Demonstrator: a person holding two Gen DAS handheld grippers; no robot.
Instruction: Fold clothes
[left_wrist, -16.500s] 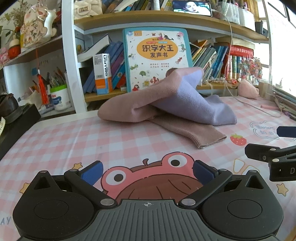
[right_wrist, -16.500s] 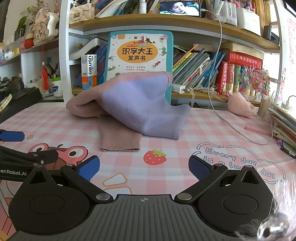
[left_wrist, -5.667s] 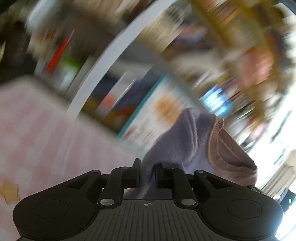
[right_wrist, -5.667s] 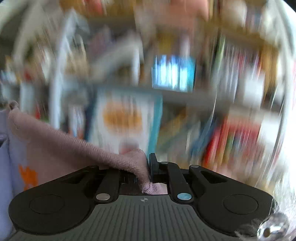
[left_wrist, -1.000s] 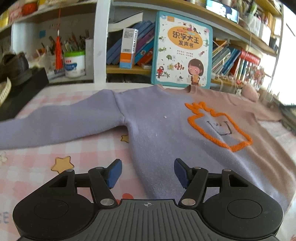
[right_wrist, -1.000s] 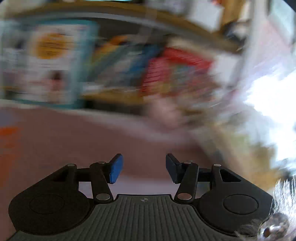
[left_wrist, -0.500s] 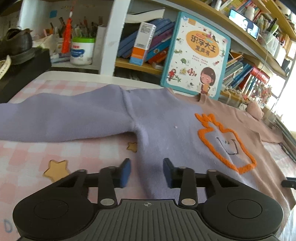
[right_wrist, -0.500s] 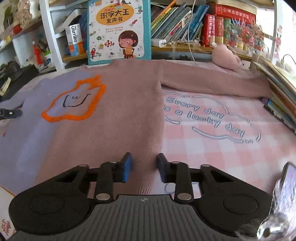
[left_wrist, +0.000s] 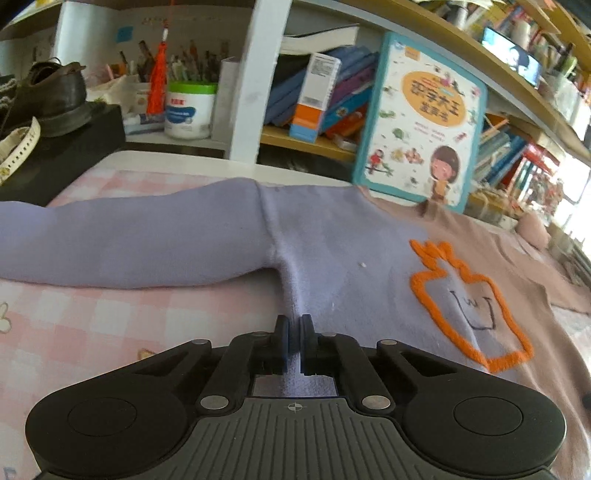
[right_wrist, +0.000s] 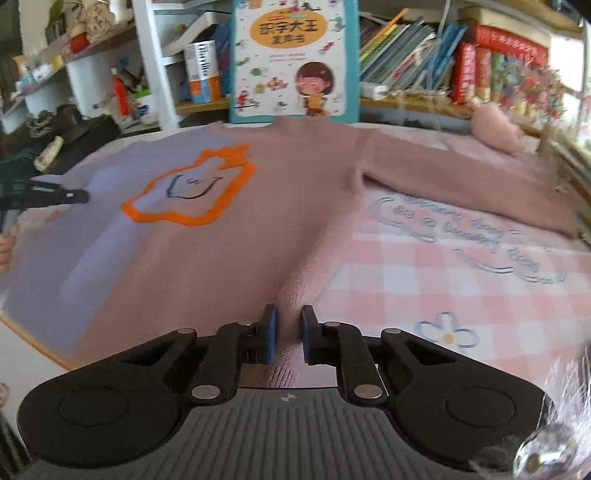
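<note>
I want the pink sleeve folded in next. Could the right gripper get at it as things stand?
Probably not yet: the right gripper is closing on the sweater hem. The pink sleeve lies uncovered beyond.

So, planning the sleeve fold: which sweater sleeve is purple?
The long purple knit sleeve stretching toward the black shoe; the other sleeve is dusty pink.

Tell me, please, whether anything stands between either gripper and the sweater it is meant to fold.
Nothing visible does. The left gripper is shut on a pinch of the sweater at its lilac side edge. The right gripper is closing, with a ridge of the pink side already between its jaws.
</note>
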